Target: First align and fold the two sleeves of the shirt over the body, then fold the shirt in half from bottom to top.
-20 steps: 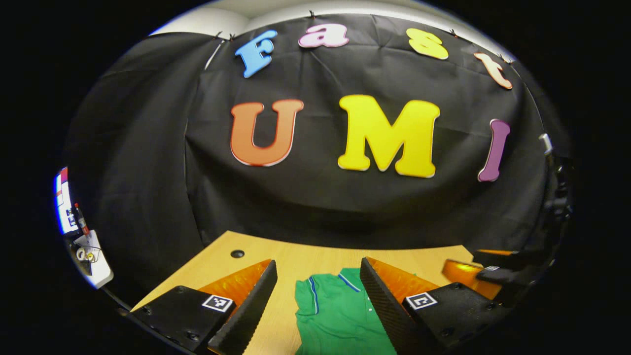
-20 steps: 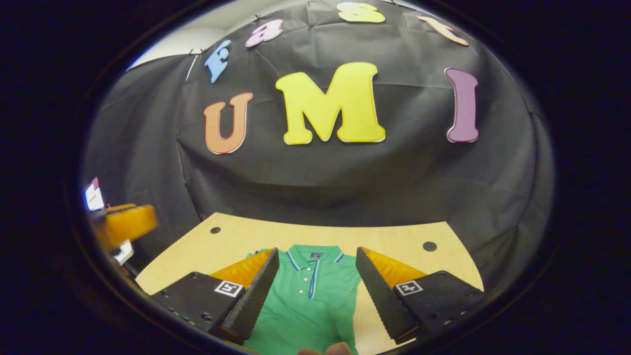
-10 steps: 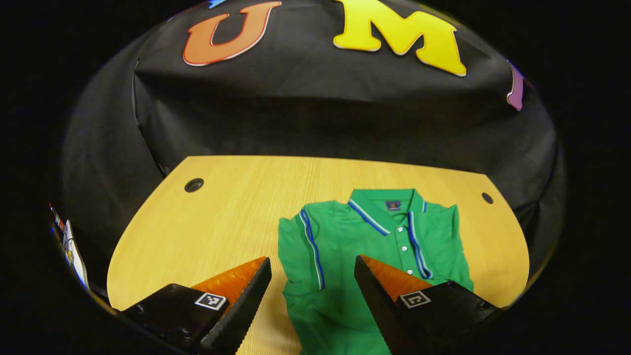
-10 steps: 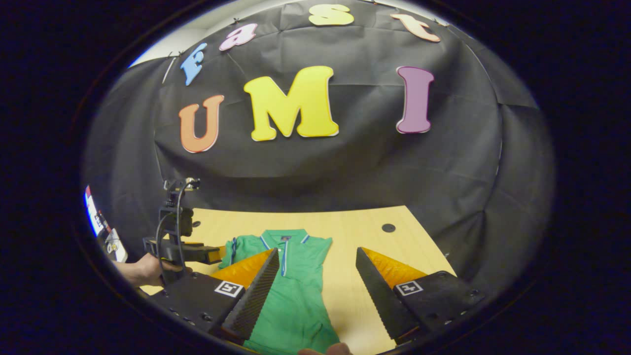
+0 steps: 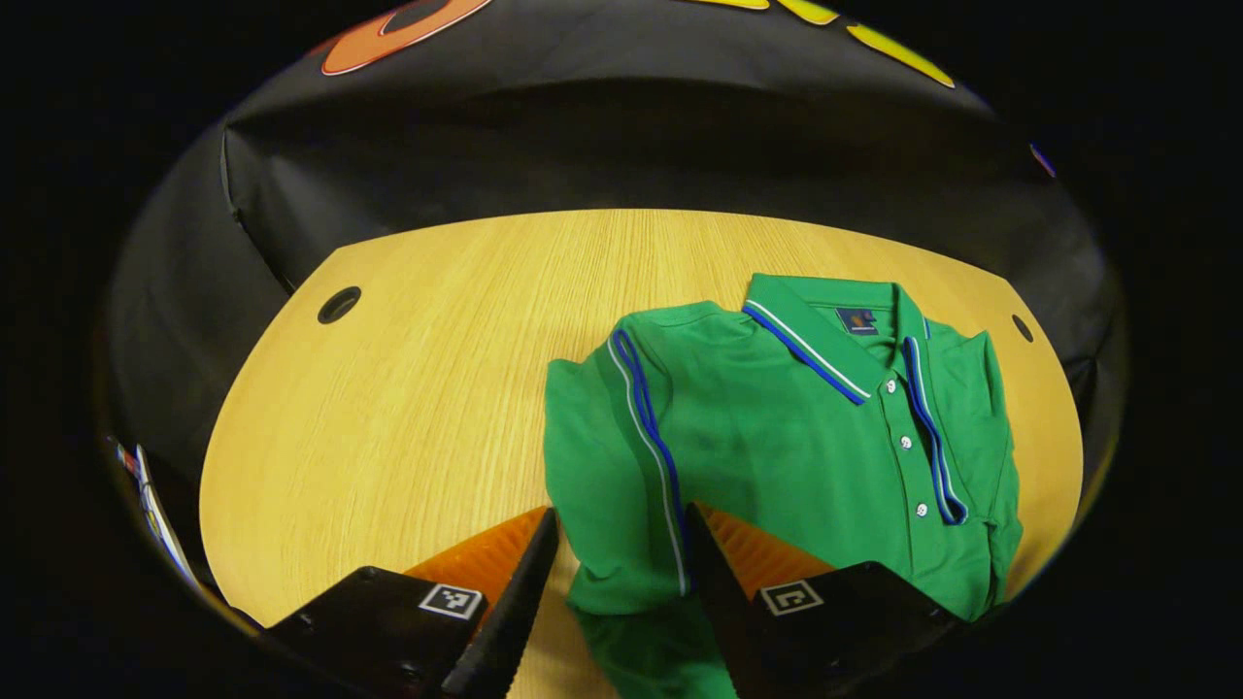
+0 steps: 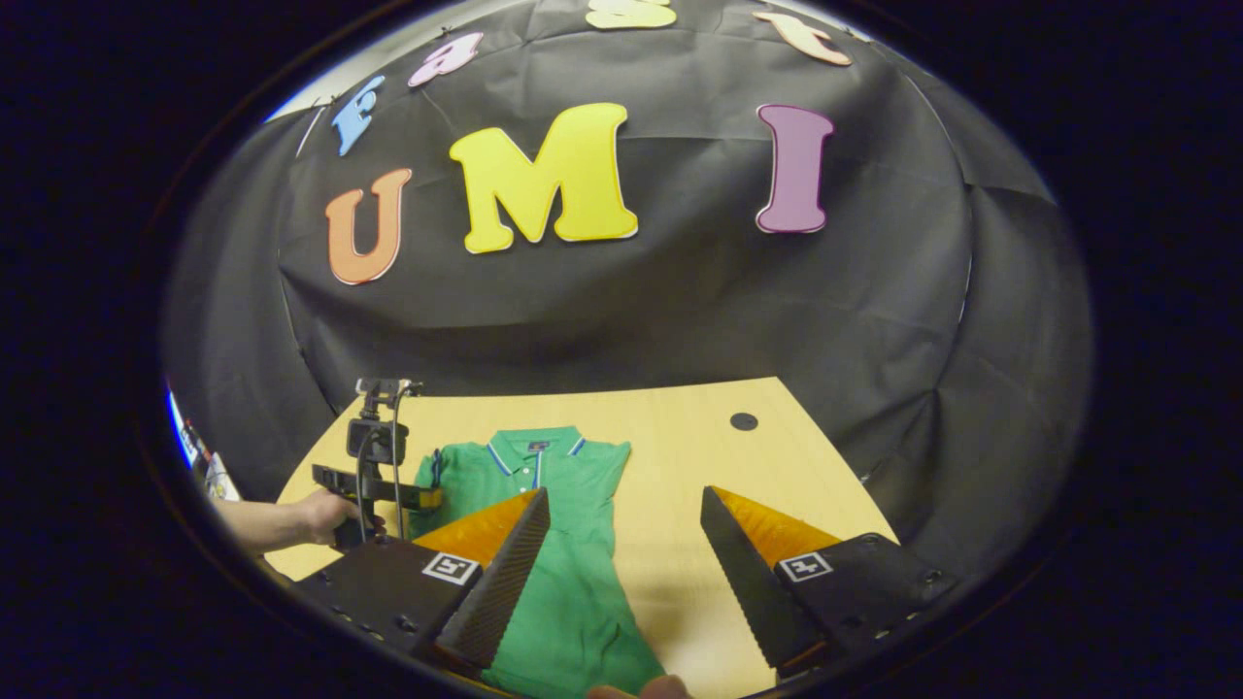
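A green polo shirt (image 5: pixel 796 427) with blue and white trim lies collar-far on the wooden table (image 5: pixel 408 369). One striped sleeve (image 5: pixel 621 466) is folded in over the body. My left gripper (image 5: pixel 621 510) is low over that sleeve, open, its two fingers straddling the sleeve's near edge with cloth between them. In the right gripper view the shirt (image 6: pixel 554 505) lies left of centre. My right gripper (image 6: pixel 624 493) hovers open above the shirt's right edge and bare table, holding nothing. The left gripper (image 6: pixel 374 481) and the hand holding it are at the shirt's left side.
The table (image 6: pixel 699 456) has a round cable hole near each far corner (image 5: pixel 339 304) (image 5: pixel 1022 327) (image 6: pixel 744 421). The black cloth wall stands right behind it. Bare wood lies left of the shirt. A fingertip (image 6: pixel 641 689) shows at the bottom of the right gripper view.
My left gripper has tipped down and come in close over the shirt's folded sleeve, its fingers drawing closer together. The right gripper has drifted a little to the right, staying open.
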`<state>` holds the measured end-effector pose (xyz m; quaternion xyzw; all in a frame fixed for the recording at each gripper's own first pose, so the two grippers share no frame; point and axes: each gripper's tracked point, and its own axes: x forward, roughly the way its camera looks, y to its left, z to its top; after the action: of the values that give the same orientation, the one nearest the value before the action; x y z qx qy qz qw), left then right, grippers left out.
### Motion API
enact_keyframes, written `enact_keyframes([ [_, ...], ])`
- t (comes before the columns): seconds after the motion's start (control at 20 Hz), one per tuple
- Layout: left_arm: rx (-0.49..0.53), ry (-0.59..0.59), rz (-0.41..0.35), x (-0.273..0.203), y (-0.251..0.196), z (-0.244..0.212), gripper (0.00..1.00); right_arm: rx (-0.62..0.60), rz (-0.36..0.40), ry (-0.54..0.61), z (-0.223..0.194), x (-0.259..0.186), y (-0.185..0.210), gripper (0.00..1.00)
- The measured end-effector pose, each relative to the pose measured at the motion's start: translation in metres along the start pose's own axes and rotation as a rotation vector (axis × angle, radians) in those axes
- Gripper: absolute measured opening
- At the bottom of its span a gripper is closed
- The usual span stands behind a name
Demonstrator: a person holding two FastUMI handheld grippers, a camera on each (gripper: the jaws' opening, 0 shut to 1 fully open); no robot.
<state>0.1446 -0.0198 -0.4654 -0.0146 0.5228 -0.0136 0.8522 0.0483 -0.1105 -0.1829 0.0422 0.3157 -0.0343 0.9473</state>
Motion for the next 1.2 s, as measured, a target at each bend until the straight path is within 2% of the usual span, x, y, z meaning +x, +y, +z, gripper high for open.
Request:
enact_keyframes([
  [0.05,0.008,0.011,0.002,0.004,0.002,-0.001,0.80,0.006,0.001,0.002,0.000,0.002,0.001,0.96],
  [0.1,0.011,0.017,-0.015,0.002,0.003,-0.002,0.63,0.011,0.002,0.004,0.000,0.005,0.001,0.96],
  [0.25,0.028,0.003,-0.003,-0.002,0.016,0.008,0.47,0.027,0.004,0.014,-0.004,0.009,0.003,0.96],
  [0.3,0.035,-0.009,-0.003,-0.004,0.019,0.012,0.33,0.036,0.005,0.019,-0.005,0.011,0.004,0.96],
  [0.4,0.031,-0.020,-0.013,-0.010,0.025,0.018,0.17,0.056,0.010,0.032,-0.010,0.015,0.006,0.96],
  [0.45,0.019,-0.025,-0.024,-0.012,0.026,0.020,0.11,0.063,0.012,0.037,-0.012,0.017,0.008,0.96],
  [0.5,0.005,-0.027,-0.048,-0.013,0.022,0.021,0.06,0.069,0.012,0.040,-0.012,0.017,0.008,0.92],
  [0.55,0.001,-0.029,-0.064,-0.016,0.021,0.023,0.06,0.075,0.013,0.043,-0.013,0.018,0.009,0.96],
  [0.65,0.007,-0.051,-0.062,-0.025,0.023,0.033,0.06,0.084,0.016,0.044,-0.013,0.017,0.010,0.96],
  [0.8,0.005,-0.108,-0.099,-0.047,0.004,0.054,0.05,0.088,0.014,0.027,-0.008,0.013,0.008,0.96],
  [1.0,0.027,-0.142,-0.154,-0.070,-0.043,0.073,0.05,0.088,0.009,0.000,0.000,0.003,0.003,0.96],
  [1.2,0.042,-0.125,-0.224,-0.072,-0.103,0.076,0.06,0.074,-0.016,-0.027,0.001,-0.012,-0.011,0.96],
])
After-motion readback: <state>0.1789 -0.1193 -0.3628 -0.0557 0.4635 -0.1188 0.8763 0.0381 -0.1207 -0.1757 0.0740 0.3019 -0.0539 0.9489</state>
